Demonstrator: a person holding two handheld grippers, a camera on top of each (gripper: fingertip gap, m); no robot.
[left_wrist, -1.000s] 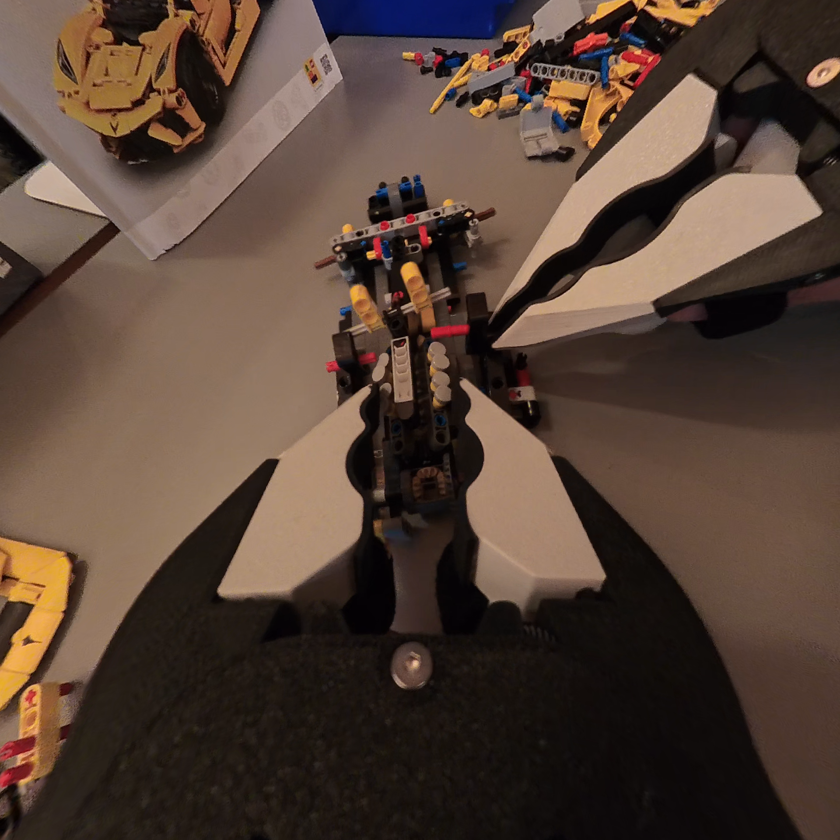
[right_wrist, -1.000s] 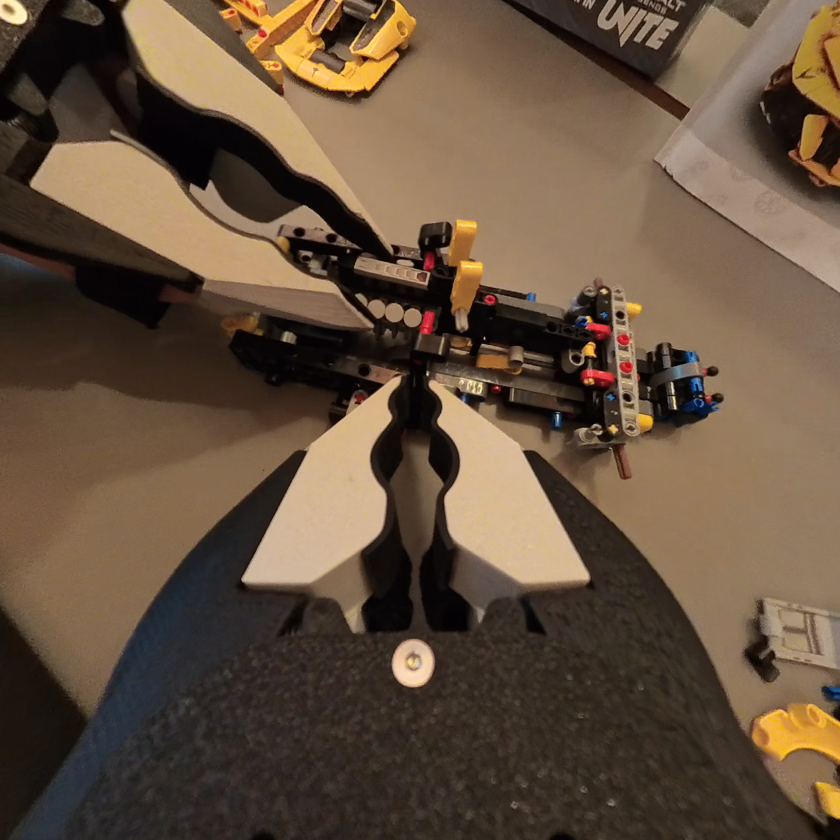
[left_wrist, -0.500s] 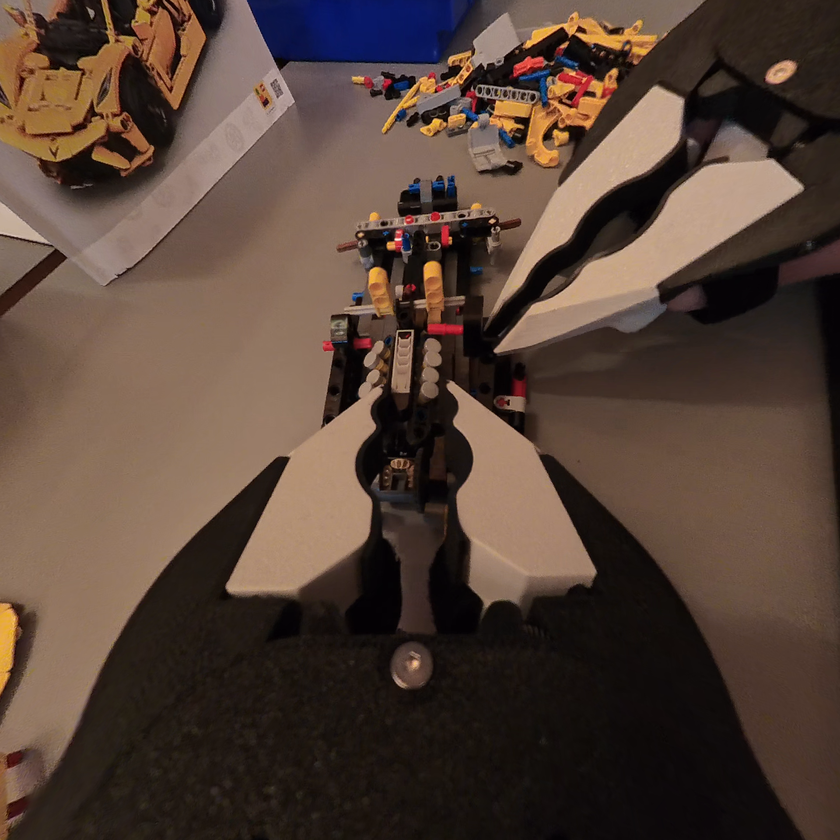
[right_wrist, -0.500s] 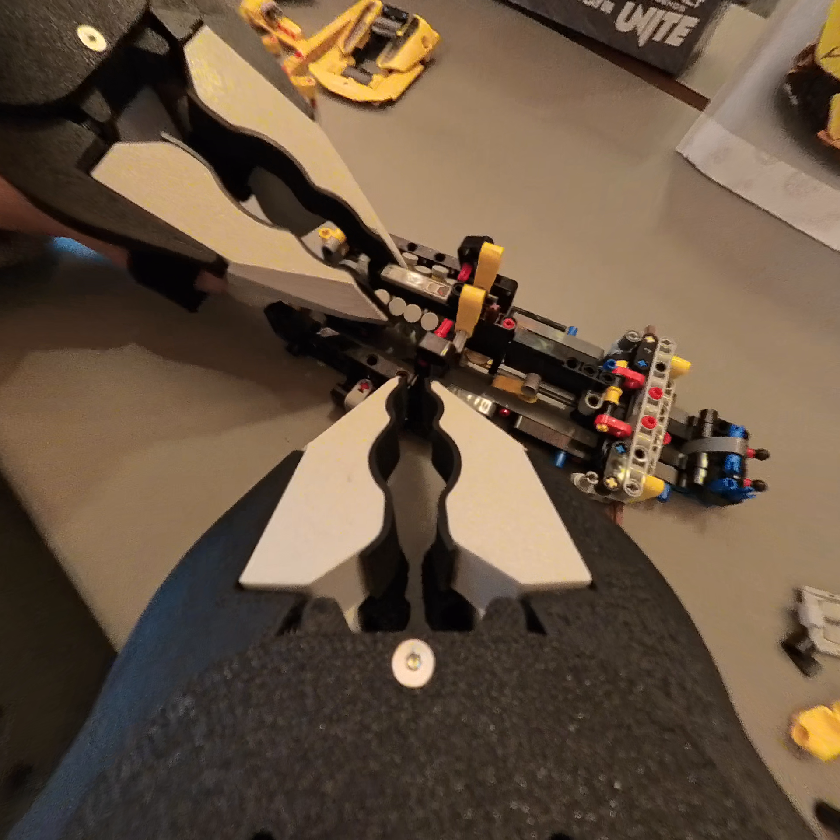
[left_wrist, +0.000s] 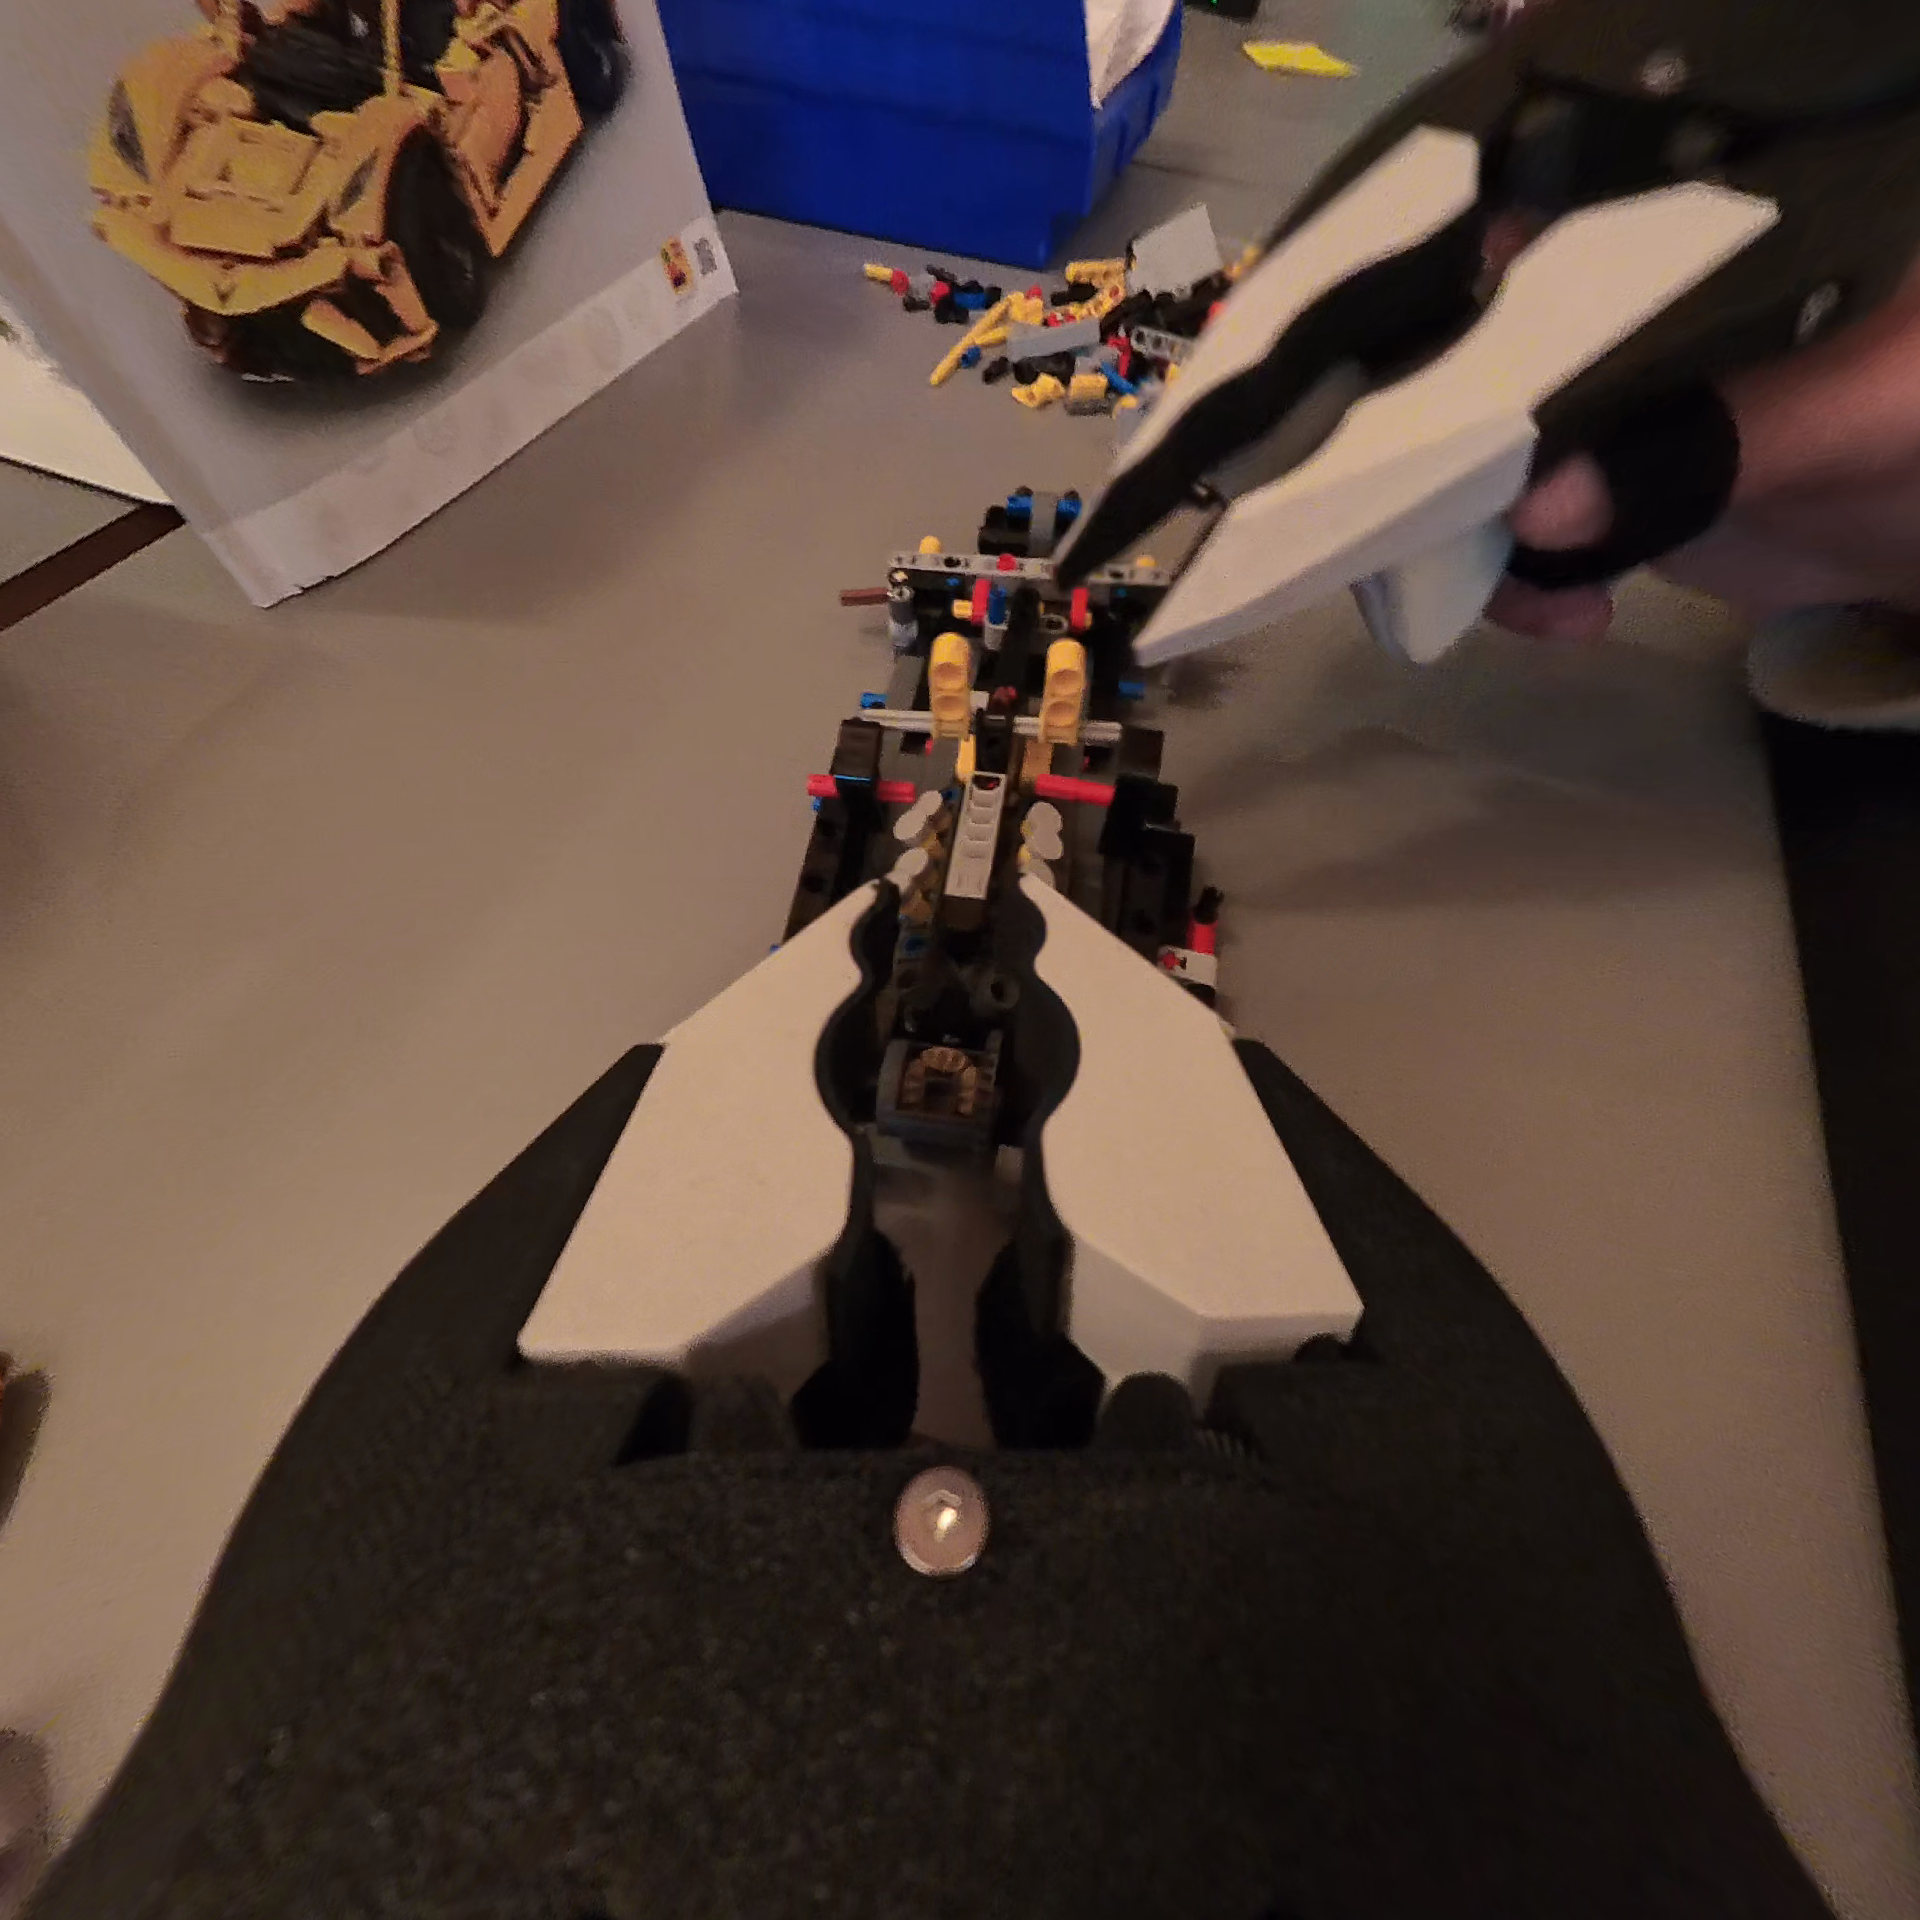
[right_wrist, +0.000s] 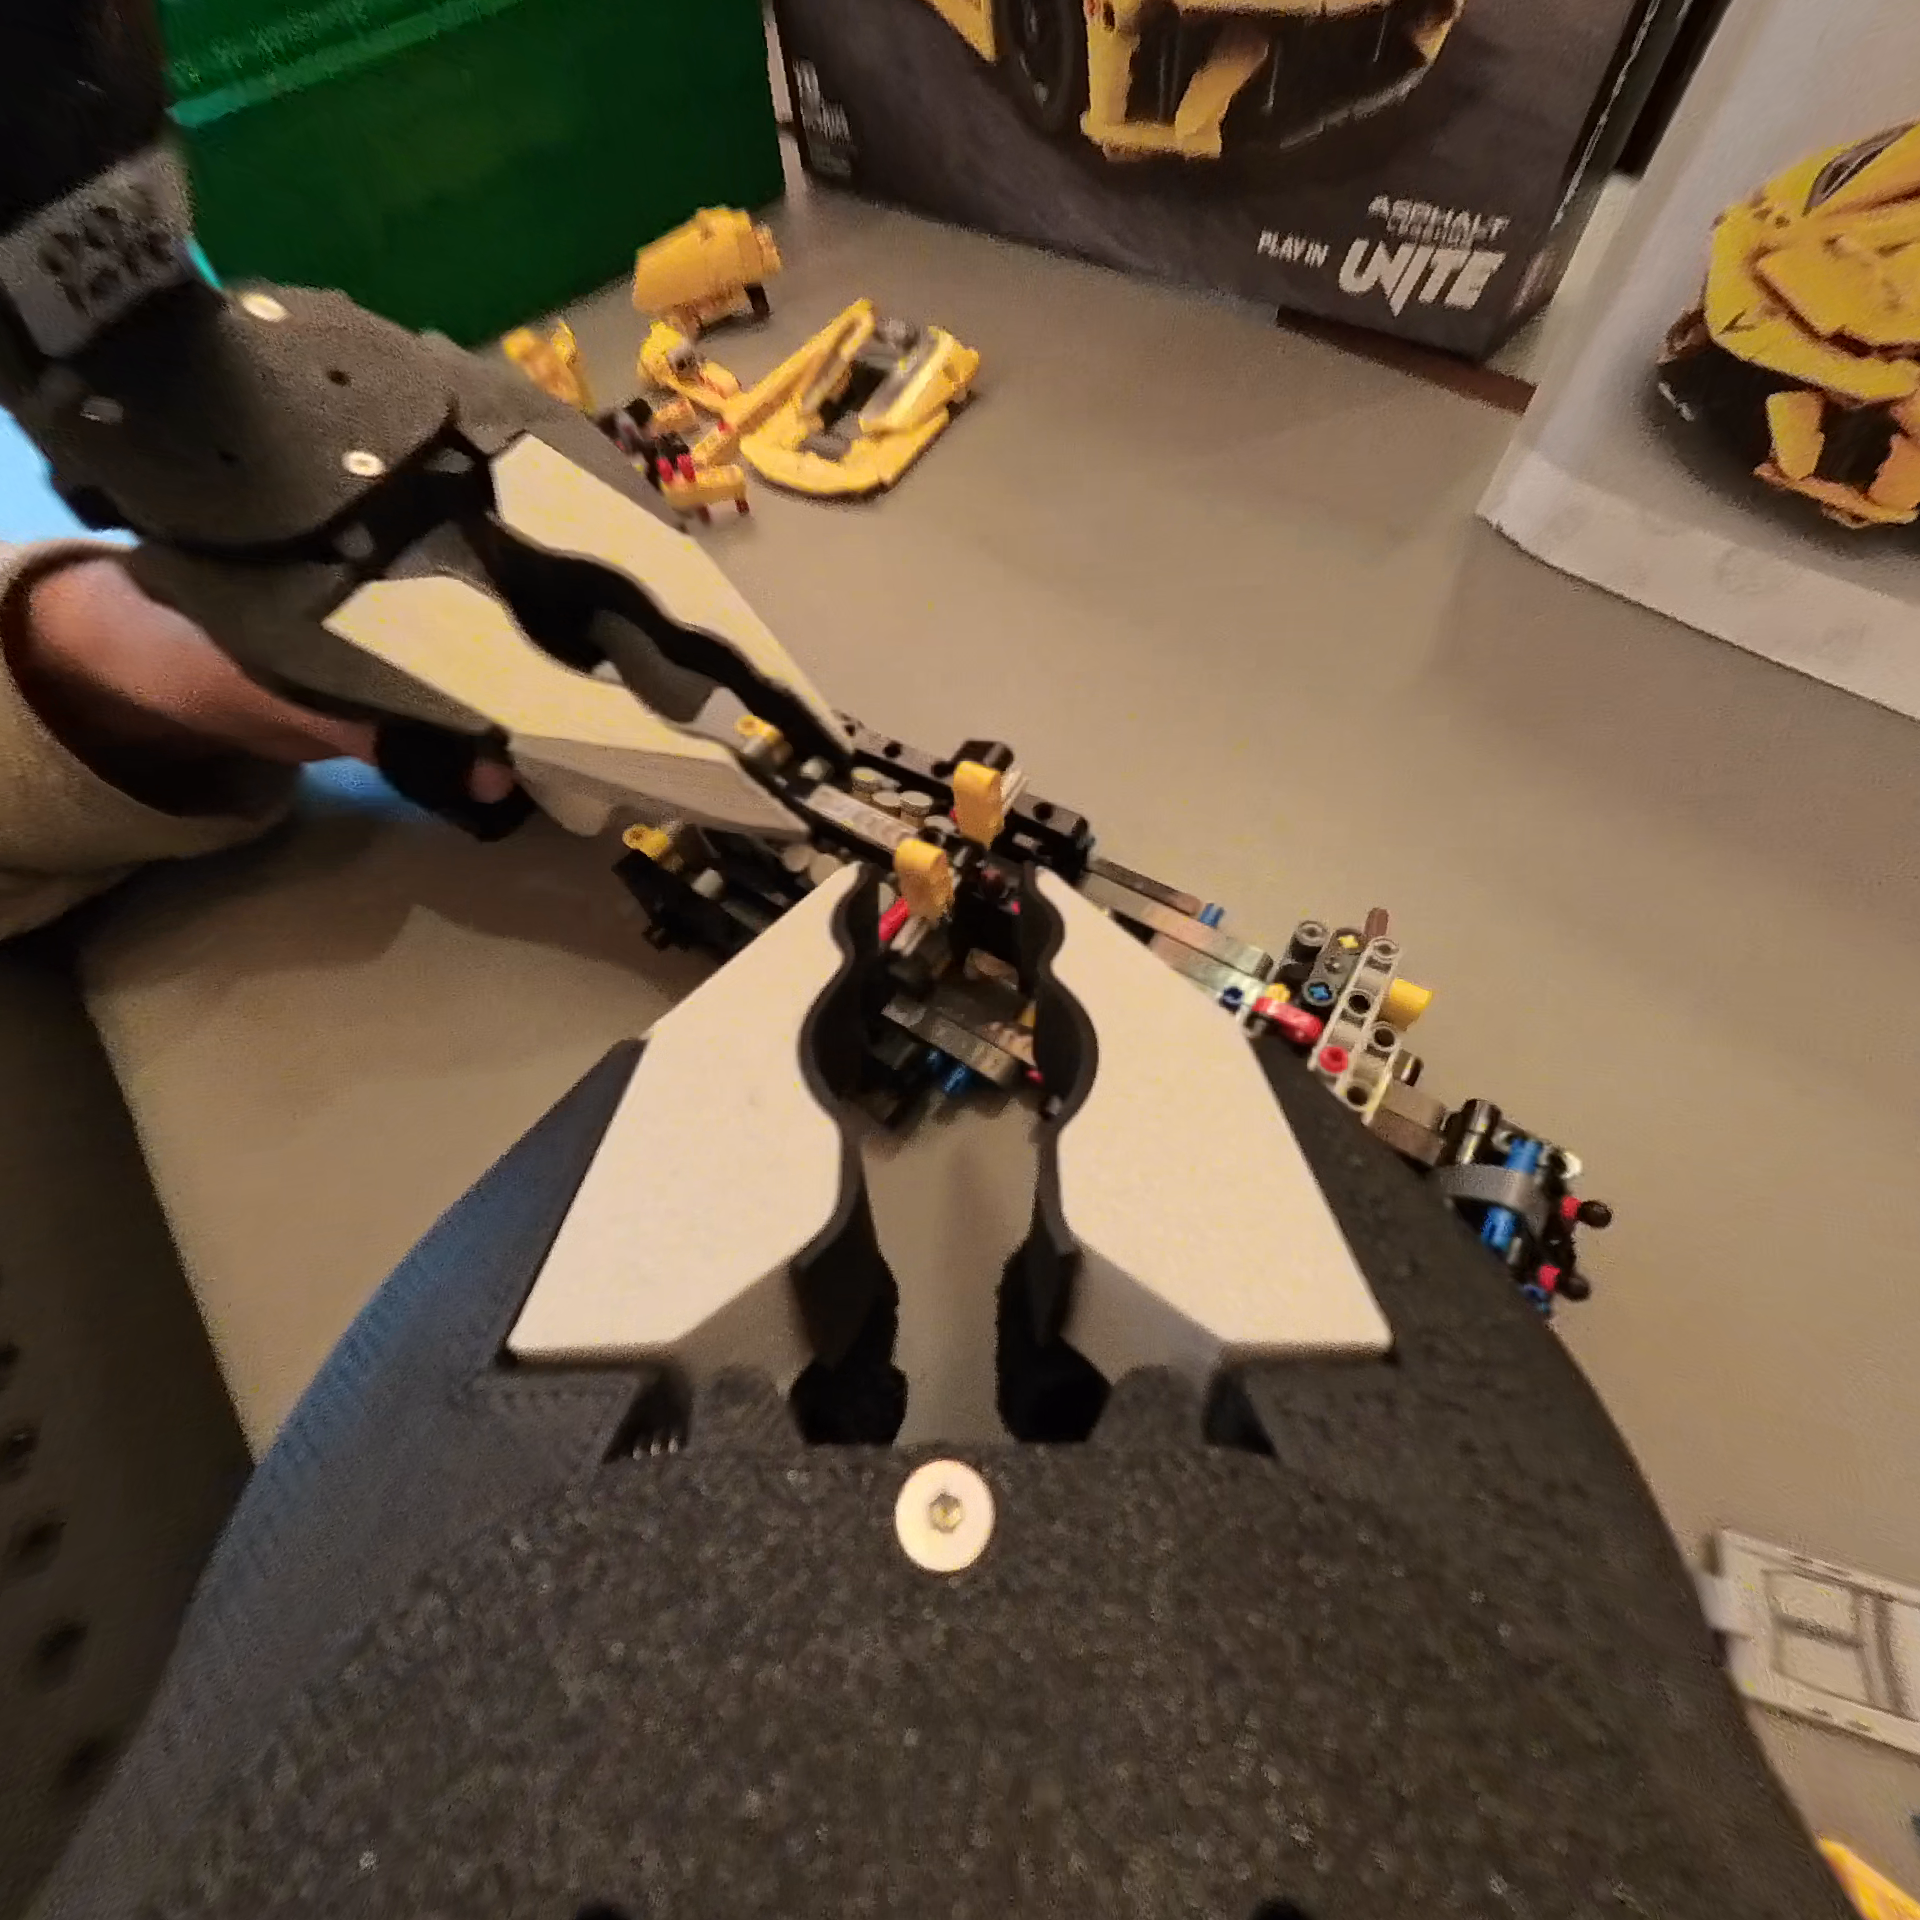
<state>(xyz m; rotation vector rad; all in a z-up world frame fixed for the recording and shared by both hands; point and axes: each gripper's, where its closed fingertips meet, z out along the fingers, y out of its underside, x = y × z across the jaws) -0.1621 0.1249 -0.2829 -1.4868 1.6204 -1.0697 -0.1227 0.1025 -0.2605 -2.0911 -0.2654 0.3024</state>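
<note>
Chassis (left_wrist: 997, 831) of toy bricks lies mid-frame on the bench (left_wrist: 416, 831); left hand-held gripper (left_wrist: 951, 904) clamps its near end, right hand-held gripper (right_wrist: 948, 883) straddles its middle, part-open; yellow body panels (right_wrist: 831, 405) lie unattached, upper left.

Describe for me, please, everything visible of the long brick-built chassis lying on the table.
The chassis is a long, narrow, unfinished frame of mostly black plastic beams with red, blue and grey pins, two yellow parts mid-length and a grey cross beam at its far end. It lies flat on the grey table. The left claw grips one end; the right claw straddles its middle.
</note>
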